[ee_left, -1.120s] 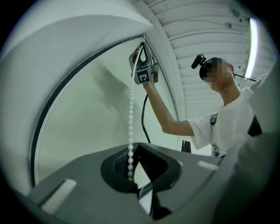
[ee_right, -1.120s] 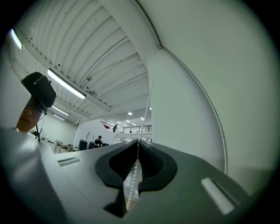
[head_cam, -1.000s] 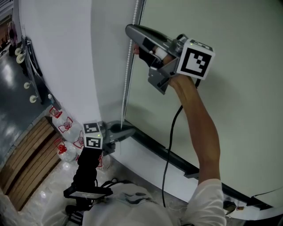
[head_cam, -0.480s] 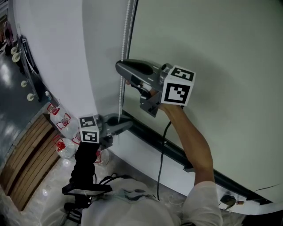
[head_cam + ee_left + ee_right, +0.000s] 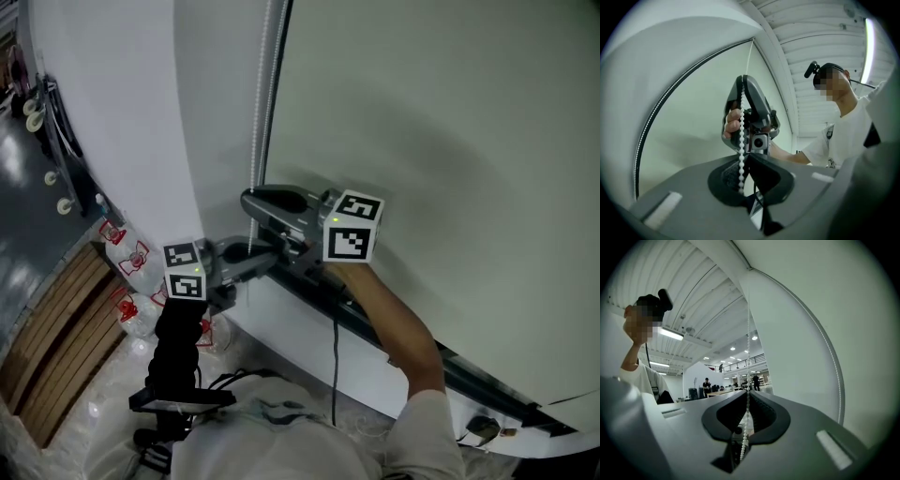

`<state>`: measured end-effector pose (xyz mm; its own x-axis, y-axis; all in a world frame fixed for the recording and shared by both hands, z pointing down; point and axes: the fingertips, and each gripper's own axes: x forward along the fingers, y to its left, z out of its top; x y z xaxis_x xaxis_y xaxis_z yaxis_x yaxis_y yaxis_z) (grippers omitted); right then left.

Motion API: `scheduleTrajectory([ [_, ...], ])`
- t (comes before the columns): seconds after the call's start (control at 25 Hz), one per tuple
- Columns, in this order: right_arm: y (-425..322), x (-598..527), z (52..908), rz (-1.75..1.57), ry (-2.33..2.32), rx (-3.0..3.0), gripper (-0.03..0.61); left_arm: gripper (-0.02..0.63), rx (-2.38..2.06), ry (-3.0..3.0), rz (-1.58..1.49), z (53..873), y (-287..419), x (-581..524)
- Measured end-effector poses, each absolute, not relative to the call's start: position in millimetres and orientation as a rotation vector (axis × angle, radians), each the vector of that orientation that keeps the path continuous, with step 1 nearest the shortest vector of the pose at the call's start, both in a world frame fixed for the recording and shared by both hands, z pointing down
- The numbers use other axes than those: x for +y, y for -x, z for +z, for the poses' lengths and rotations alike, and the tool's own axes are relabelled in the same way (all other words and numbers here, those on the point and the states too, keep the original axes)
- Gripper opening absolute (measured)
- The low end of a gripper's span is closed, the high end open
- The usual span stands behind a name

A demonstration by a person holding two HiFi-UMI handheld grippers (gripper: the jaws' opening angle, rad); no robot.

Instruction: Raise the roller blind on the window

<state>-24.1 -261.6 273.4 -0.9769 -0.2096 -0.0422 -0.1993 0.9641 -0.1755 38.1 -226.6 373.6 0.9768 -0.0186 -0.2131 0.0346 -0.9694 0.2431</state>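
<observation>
The right gripper is clamping its jaws on the white bead chain, which is running up the left edge of the pale green roller blind. Just below, the left gripper is pinching the same chain with closed jaws. The 2 grippers are sitting close together, near the dark bar along the blind's lower edge.
</observation>
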Motion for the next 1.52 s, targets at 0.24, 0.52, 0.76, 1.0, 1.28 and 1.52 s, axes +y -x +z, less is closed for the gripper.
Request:
scheduleTrajectory([
  [0.24, 20, -272, 209, -0.09, 0.3, 2.993, 0.19, -0.002, 0.008, -2.878, -0.32, 374, -38, -225],
  [0.52, 23, -290, 105, 0.132, 0.301, 2.92, 0.179, 0.0, 0.001, -2.873, -0.314, 378, -36, -227],
  [0.76, 24, -298, 49, 0.224, 0.338, 2.875, 0.083, 0.0, 0.006, -2.871, -0.307, 380, -35, -226],
  [1.0, 23, -297, 40, 0.097, 0.307, 2.873, 0.017, -0.002, 0.01, -2.85, -0.303, 382, -38, -224],
  [1.28, 22, -289, 58, 0.036, 0.278, 2.884, 0.011, 0.0, 0.027, -2.85, -0.304, 384, -39, -224],
  [1.52, 24, -285, 115, -0.028, 0.304, 2.94, 0.011, -0.001, 0.053, -2.854, -0.3, 383, -41, -220],
])
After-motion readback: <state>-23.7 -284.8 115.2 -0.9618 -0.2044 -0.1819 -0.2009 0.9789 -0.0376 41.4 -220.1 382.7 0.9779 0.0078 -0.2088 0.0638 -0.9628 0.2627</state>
